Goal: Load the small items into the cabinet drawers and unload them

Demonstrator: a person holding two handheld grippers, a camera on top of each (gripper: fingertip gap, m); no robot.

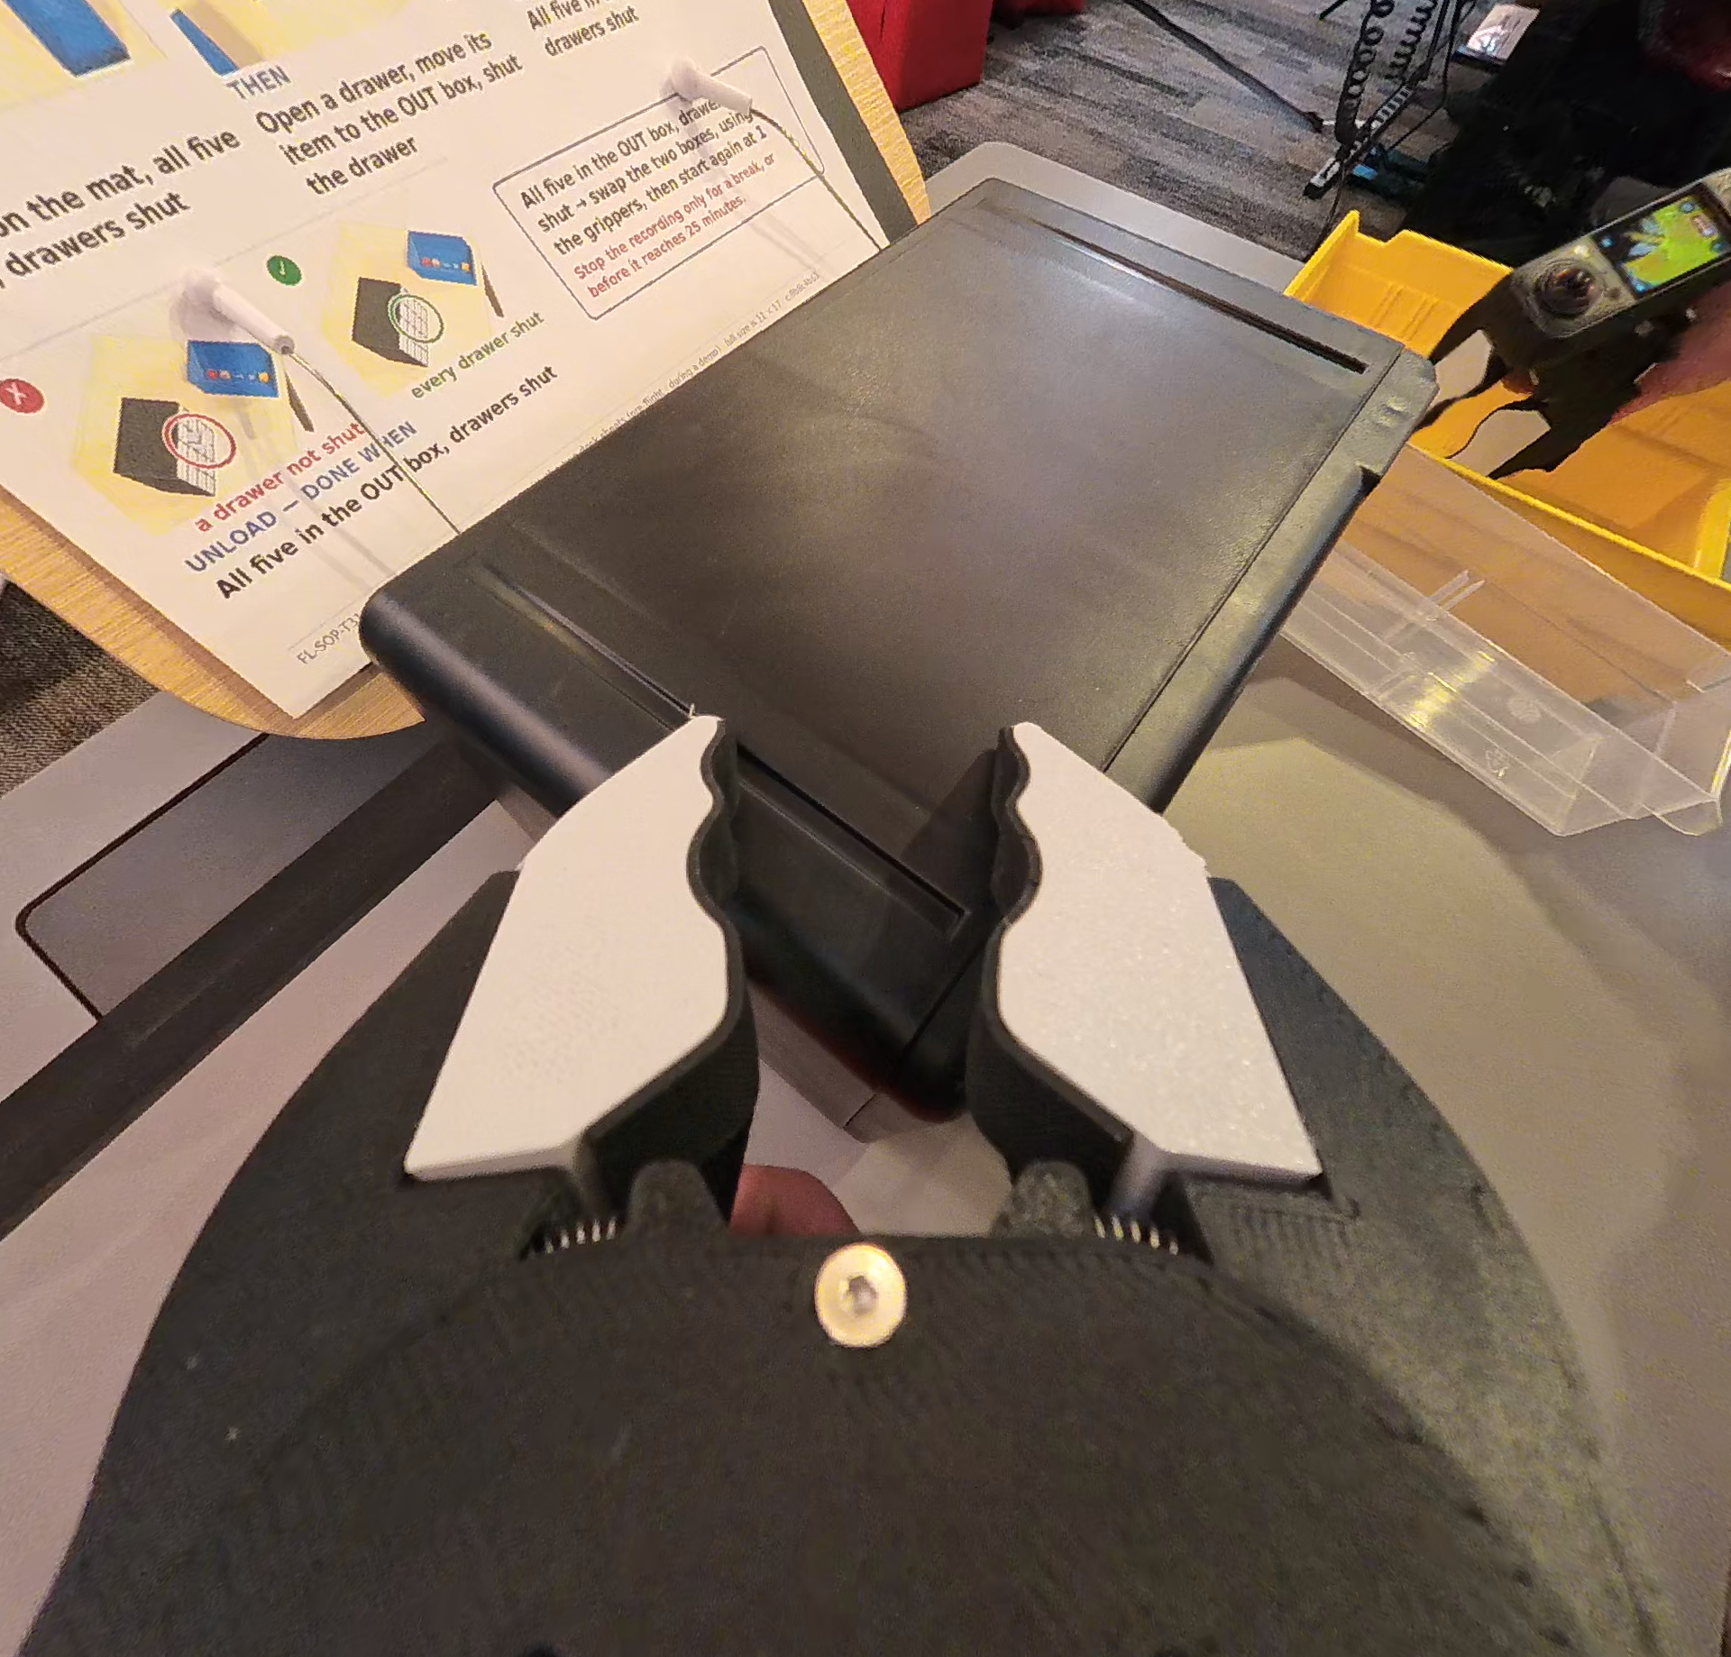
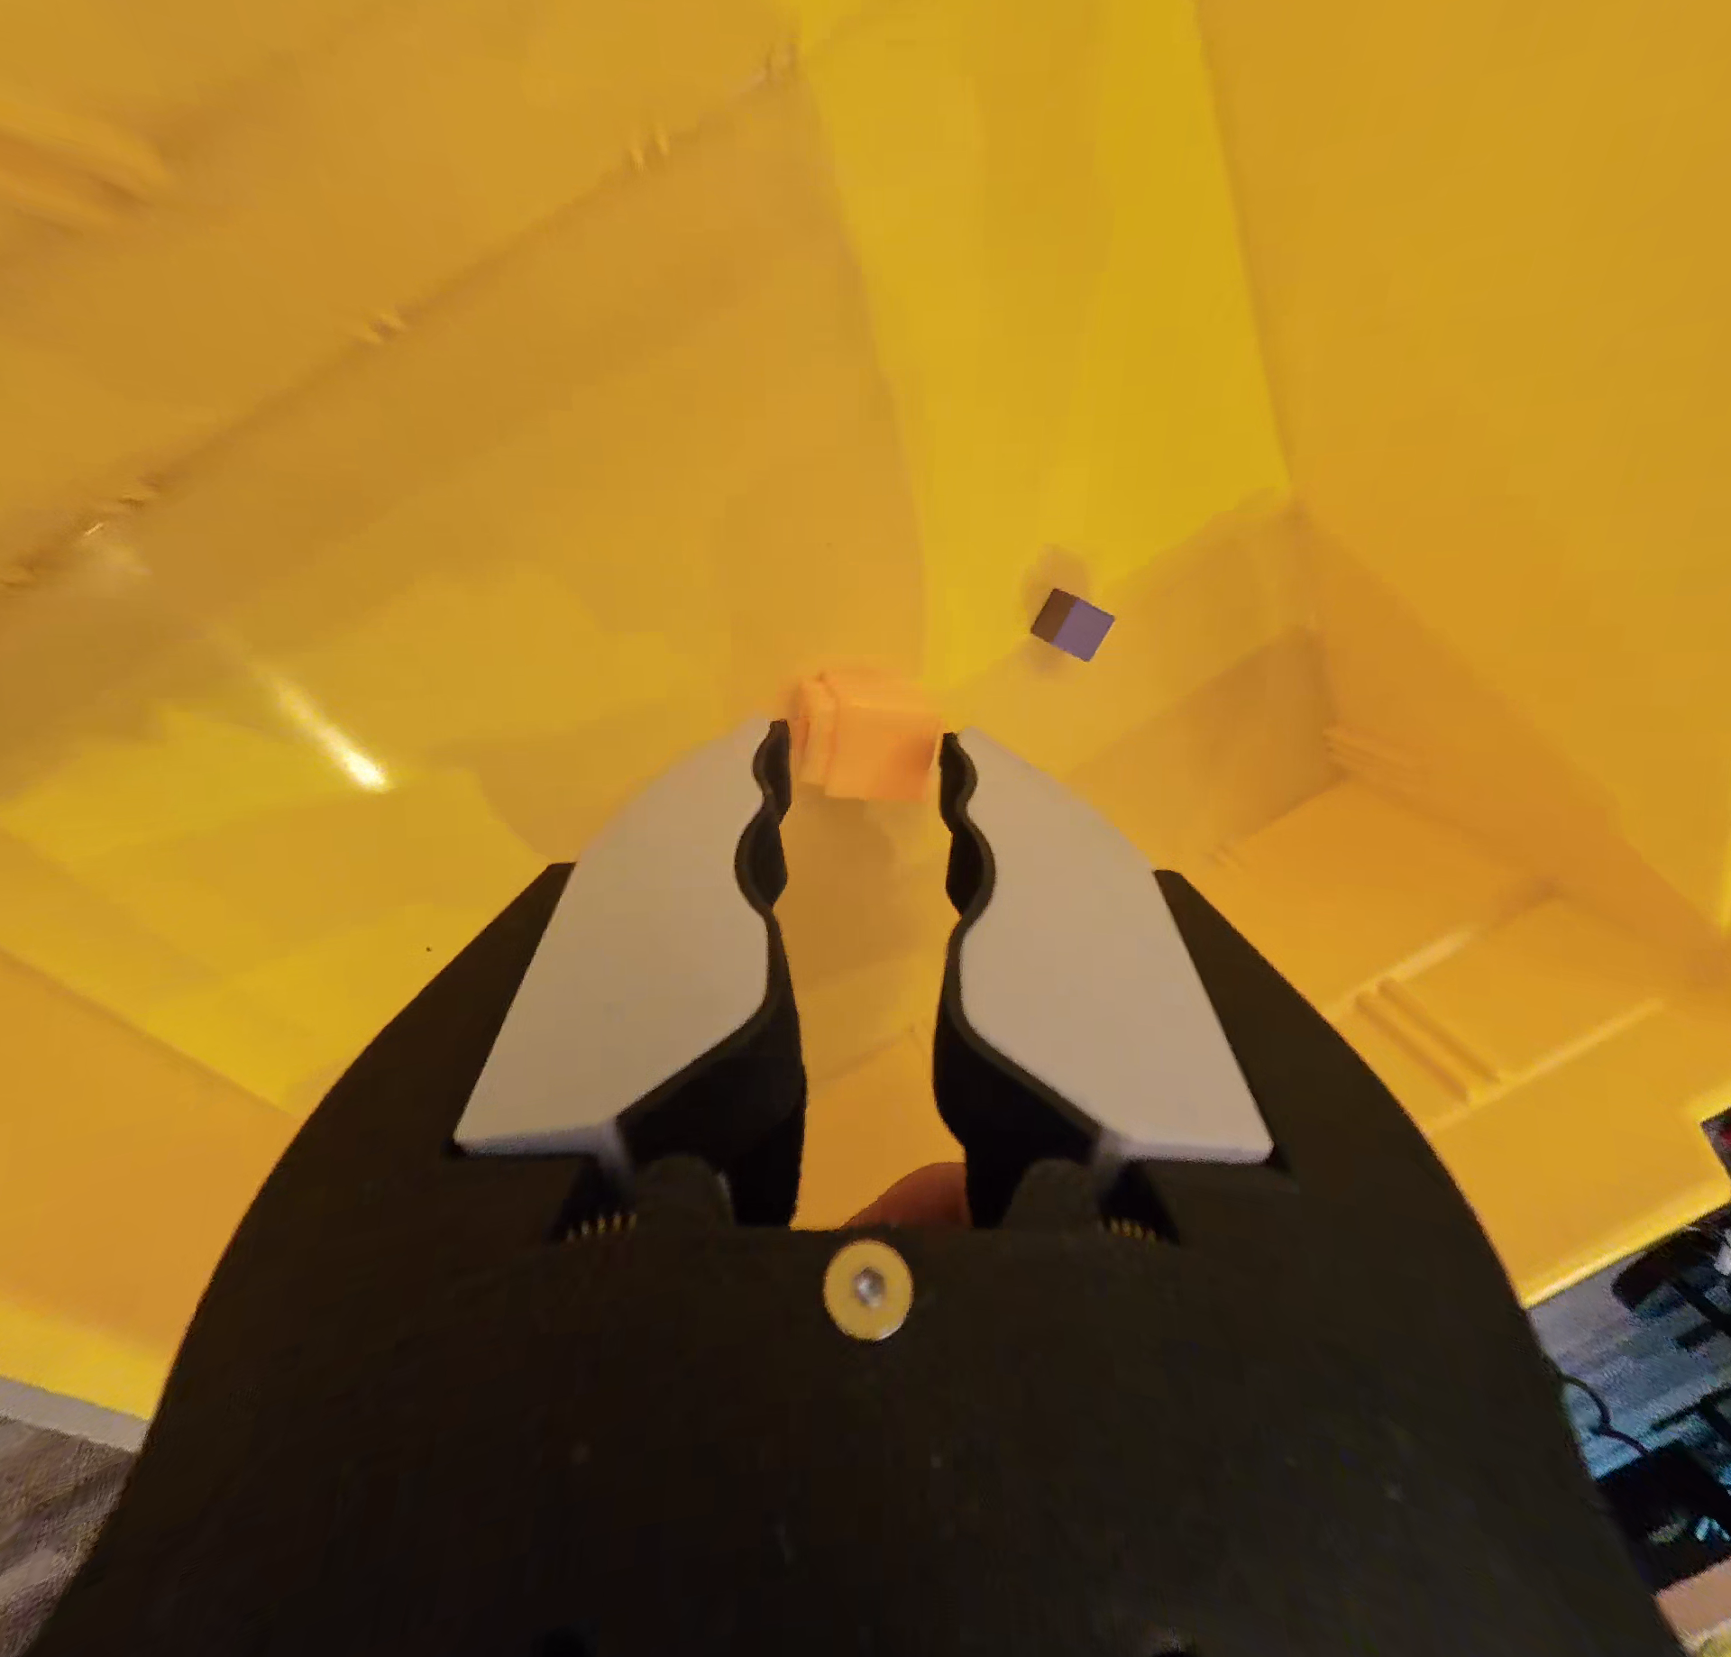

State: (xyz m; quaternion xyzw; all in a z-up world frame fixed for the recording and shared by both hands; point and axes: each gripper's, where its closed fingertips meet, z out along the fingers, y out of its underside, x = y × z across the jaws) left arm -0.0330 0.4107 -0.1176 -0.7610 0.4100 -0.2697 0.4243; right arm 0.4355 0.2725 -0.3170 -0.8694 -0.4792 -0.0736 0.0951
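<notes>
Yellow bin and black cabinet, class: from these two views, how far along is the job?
Done: a small purple cube already lies in the yellow bin.
In hand: the right claw brackets an orange block inside that bin; its grip is unclear. The left claw is open over the black cabinet.
Left: other items aren't visible.

Cabinet (image 1: 937, 507) front and drawers hidden below its top; near edge covered by left gripper (image 1: 862, 825) fingers. Clear drawer (image 1: 1499, 675) cut at right edge. Yellow bin (image 1: 1386, 291) mostly off frame at right. Right gripper (image 1: 1583, 329) cropped, fingers unreadable. Orange item (image 2: 866, 750) blurred; contact with fingers unclear. Purple cube (image 2: 1072, 624) small, soft.
</notes>
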